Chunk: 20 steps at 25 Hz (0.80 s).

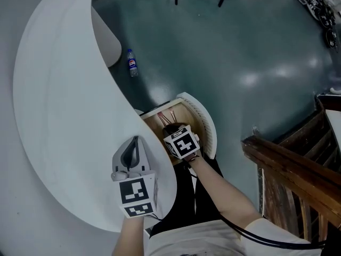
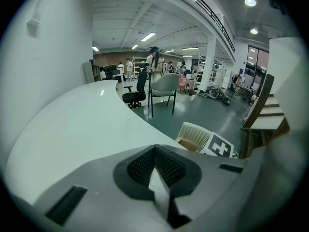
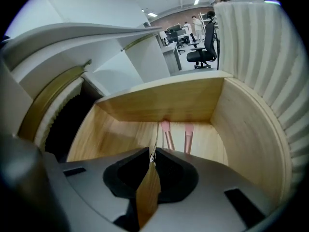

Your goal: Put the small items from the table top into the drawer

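Pale wood lines the open drawer (image 3: 164, 100), and my right gripper (image 3: 152, 153) hangs just above its floor, angled steeply down. Its jaws are pinched together on a thin dark rod-like item (image 3: 155, 137) that sticks out past the tips towards the back wall; I can't tell exactly what it is. Two pink brushes (image 3: 167, 135) already lie side by side on the drawer floor just beyond it.

My left gripper (image 2: 154, 149) rests over the white tabletop (image 2: 87, 129), clenched with nothing between its jaws. I see no other small items on the tabletop from the head view.

I judge the rod to be very light and stiff but slender, so it could pivot or slip in a narrow pinch. The hold sits near one end, which leaves a long free length to swing. I would lower it until the far end is close to the wood, beside the brushes, before letting go, so it doesn't bounce or roll.
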Motion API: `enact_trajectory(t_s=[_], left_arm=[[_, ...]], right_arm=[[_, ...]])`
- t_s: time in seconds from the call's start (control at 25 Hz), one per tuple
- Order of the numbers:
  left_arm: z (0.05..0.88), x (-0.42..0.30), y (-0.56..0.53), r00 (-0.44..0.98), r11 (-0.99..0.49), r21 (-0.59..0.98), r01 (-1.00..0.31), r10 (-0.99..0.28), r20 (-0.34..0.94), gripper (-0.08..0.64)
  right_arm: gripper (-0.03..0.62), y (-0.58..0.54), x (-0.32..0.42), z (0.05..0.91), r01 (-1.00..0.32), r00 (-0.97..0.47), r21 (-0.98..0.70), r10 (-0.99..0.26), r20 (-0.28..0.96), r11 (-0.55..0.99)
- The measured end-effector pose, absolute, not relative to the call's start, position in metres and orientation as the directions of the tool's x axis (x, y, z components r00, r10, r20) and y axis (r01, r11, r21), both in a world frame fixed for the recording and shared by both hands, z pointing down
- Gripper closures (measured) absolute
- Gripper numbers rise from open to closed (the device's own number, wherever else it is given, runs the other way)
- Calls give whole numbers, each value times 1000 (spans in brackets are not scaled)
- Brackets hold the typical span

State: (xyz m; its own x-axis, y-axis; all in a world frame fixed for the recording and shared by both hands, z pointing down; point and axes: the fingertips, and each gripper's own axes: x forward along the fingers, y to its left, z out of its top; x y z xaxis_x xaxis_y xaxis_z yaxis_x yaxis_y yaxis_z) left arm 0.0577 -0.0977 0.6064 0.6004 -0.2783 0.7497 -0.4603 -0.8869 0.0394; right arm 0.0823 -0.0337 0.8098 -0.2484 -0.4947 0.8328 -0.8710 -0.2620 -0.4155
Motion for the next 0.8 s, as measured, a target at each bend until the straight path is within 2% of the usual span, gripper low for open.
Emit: enact_trajectory(t_s=[0.52, 0.8], left_arm=[[606, 59, -97, 608, -891, 59, -450, -257, 752, 525], [605, 59, -96, 613, -890, 68, -450, -253, 748, 525]], right_arm=[[535, -32, 82, 831, -868, -249, -392, -416, 875, -305], [535, -37, 84, 821, -860, -248, -413, -464, 850, -299]])
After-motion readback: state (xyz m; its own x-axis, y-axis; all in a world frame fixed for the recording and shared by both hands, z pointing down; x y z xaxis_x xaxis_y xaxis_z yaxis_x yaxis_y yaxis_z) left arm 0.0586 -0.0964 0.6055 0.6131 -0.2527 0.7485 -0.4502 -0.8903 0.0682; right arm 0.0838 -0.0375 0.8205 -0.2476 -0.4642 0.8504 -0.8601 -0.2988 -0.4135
